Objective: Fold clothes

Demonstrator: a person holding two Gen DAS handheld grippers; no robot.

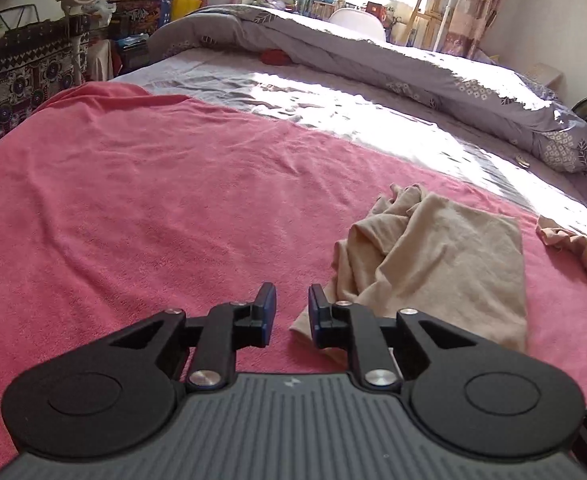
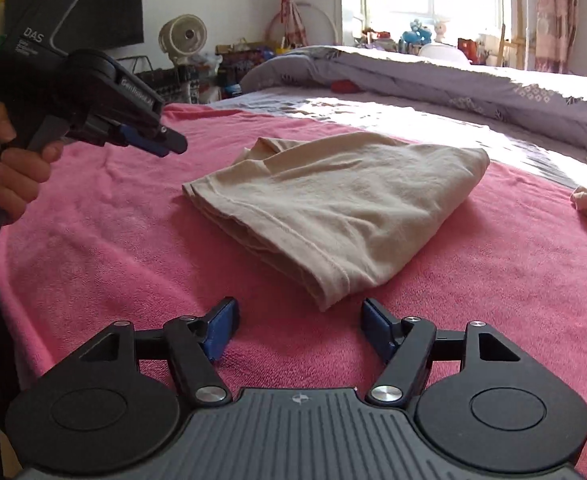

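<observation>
covering the bed, a pink towel holds beige cloth.

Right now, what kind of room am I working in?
Almost certainly a lived-in bedroom: a bed with a pink towel spread over it, a grey floral duvet bunched along the far side, and soft toys on the sunlit windowsill.

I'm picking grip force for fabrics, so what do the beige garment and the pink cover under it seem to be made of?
Beige garment: looks like thin, matte cotton-type jersey; it drapes in soft creases and has a stitched hem. Pink cover: seems to be terry or fleece, going by its fuzzy, nubbly, matte surface. Exact fibres cannot be told by sight.
</observation>
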